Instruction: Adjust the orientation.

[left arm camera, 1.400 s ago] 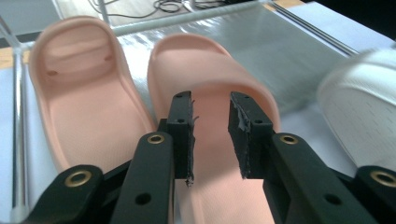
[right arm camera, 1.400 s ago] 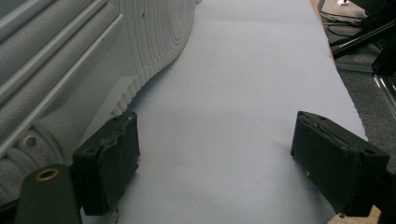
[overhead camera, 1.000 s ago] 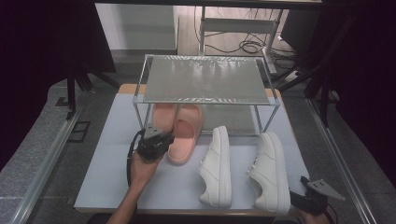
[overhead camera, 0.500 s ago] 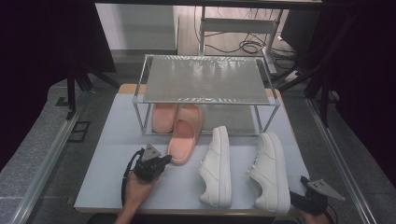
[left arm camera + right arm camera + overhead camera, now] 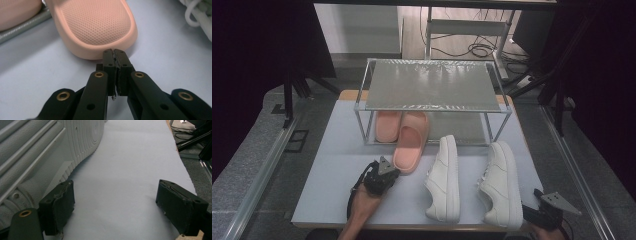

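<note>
Two pink slippers lie at the rack's front left: one [image 5: 384,126] under the lower shelf, the other [image 5: 410,142] half out on the table. My left gripper [image 5: 384,170] is shut with nothing in it, its tips just short of that slipper's [image 5: 96,25] rounded end. Two white sneakers [image 5: 444,179] [image 5: 502,183] lie side by side at the front right. My right gripper [image 5: 546,212] is at the table's front right corner, open, with the right sneaker's sole [image 5: 37,162] beside its left jaw.
A two-tier metal rack [image 5: 432,85] with a mesh top stands at the back of the pale blue table [image 5: 327,170]. Its front rail [image 5: 22,26] runs beside the slipper. Cables and stand legs lie on the floor beyond the table.
My left gripper has pulled back toward the front edge, away from the pink slipper, which stays half out of the rack. The right gripper has hardly moved.
</note>
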`<state>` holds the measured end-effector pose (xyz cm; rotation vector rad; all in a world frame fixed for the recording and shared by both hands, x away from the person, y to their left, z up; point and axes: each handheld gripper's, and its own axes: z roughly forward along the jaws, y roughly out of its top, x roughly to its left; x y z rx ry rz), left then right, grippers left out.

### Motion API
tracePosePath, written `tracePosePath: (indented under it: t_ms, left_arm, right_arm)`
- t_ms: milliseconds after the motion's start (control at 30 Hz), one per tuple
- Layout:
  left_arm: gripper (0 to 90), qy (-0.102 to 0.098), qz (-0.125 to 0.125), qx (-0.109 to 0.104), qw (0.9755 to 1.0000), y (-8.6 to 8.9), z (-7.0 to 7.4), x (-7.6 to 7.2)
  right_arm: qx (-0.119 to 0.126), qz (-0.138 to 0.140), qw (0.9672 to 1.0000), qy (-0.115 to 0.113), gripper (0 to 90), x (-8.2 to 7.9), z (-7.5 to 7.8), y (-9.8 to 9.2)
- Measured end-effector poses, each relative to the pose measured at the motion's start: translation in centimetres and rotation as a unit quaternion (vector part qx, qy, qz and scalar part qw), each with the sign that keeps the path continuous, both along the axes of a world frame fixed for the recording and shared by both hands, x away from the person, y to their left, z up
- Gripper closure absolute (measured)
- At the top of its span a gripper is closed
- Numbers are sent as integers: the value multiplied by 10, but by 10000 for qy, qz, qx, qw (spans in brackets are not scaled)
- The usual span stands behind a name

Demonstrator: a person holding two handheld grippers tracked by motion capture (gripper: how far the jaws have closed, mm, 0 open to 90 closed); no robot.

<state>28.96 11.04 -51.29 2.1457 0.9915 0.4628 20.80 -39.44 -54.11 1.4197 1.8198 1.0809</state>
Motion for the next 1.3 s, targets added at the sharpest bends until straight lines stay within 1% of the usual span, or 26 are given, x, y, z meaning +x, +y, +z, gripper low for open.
tracePosePath:
  t_ms: [100, 167, 233, 267, 367, 467, 633, 667, 700, 733, 833, 867, 1000, 1300]
  left_arm:
    - [871, -52, 29, -53, 10000, -3, 2, 3]
    - [863, -151, 37, -115, 9998, -7, 6, 7]
    - [862, -184, 34, -98, 9998, -9, 8, 8]
    - [862, -234, 25, -90, 9997, -11, 11, 10]
    - [861, -264, 23, -76, 9996, -15, 14, 14]
    - [859, -249, 3, -62, 9997, -17, 14, 17]
    - [858, -256, 36, -80, 9996, -20, 12, 23]
    - [858, -288, 55, -10, 9996, -21, 13, 25]
    - [859, -288, 55, -10, 9996, -21, 13, 25]
    - [858, -294, 72, 42, 9995, -22, 13, 28]
    - [859, -301, 115, 64, 9995, -23, 12, 33]
    - [859, -305, 147, 3, 9994, -24, 11, 35]
    - [859, -283, 199, -79, 9994, -24, 10, 41]
    - [863, -219, 305, -193, 9991, -25, 8, 54]
  right_arm:
    - [1, 0, 10000, 1, 154, 0, 0, 0]
    - [0, 2, 10000, 3, 154, 0, 0, 0]
    - [1, 1, 10000, 3, 154, 0, 0, 0]
    - [0, 1, 10000, 4, 154, 0, 0, 0]
    - [-4, 4, 10000, 5, 154, 0, 0, 0]
    - [1, 3, 10000, 4, 154, 0, 0, 0]
    - [-4, 6, 10000, 5, 154, 0, 0, 0]
    - [-5, 6, 10000, 4, 154, 0, 0, 0]
    - [-5, 6, 10000, 4, 154, 0, 0, 0]
    - [-4, 5, 10000, 4, 154, 0, 0, 0]
    - [-5, 6, 10000, 4, 154, 0, 0, 0]
    - [-5, 6, 10000, 4, 154, 0, 0, 0]
    - [-5, 8, 10000, 5, 154, 0, 0, 0]
    - [-6, 8, 10000, 6, 154, 0, 0, 0]
